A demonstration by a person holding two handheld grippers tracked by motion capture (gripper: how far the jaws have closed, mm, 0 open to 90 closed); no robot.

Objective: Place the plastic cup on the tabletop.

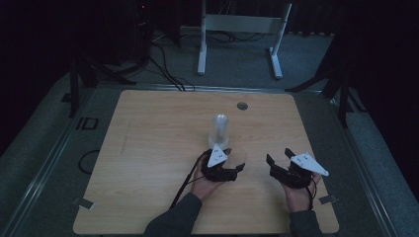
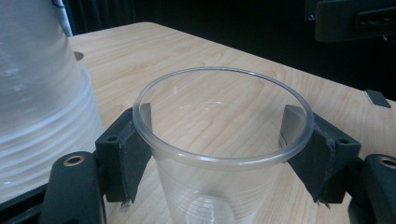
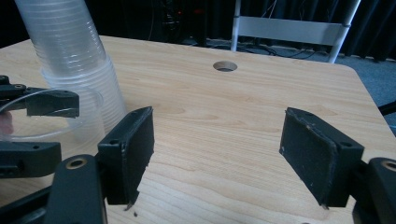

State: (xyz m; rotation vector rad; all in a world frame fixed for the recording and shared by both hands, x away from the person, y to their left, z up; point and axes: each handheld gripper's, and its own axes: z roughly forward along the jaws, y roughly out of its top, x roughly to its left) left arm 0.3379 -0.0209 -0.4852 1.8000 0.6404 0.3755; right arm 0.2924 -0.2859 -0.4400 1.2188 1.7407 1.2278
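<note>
Now cup (image 2: 219, 154) between left claw (image 2: 219, 140) jaws

Clear, colourless cup (image 2: 219, 154) with faint ribbed rings, between black jaws of left gripper (image 2: 223, 140). Stack (image 3: 70, 56) of same clear cups, ring-banded, slightly milky. Table (image 1: 163, 138) pale wood, fine grain, grey disc (image 1: 242, 105) near far edge. Right gripper (image 3: 217, 154) black, worn dark pads; white plate (image 1: 309, 163) on top. Floor (image 1: 44, 148) grey; frame (image 1: 242, 29) white; backdrop black. Sleeve (image 1: 173, 219) dark grey.
</note>
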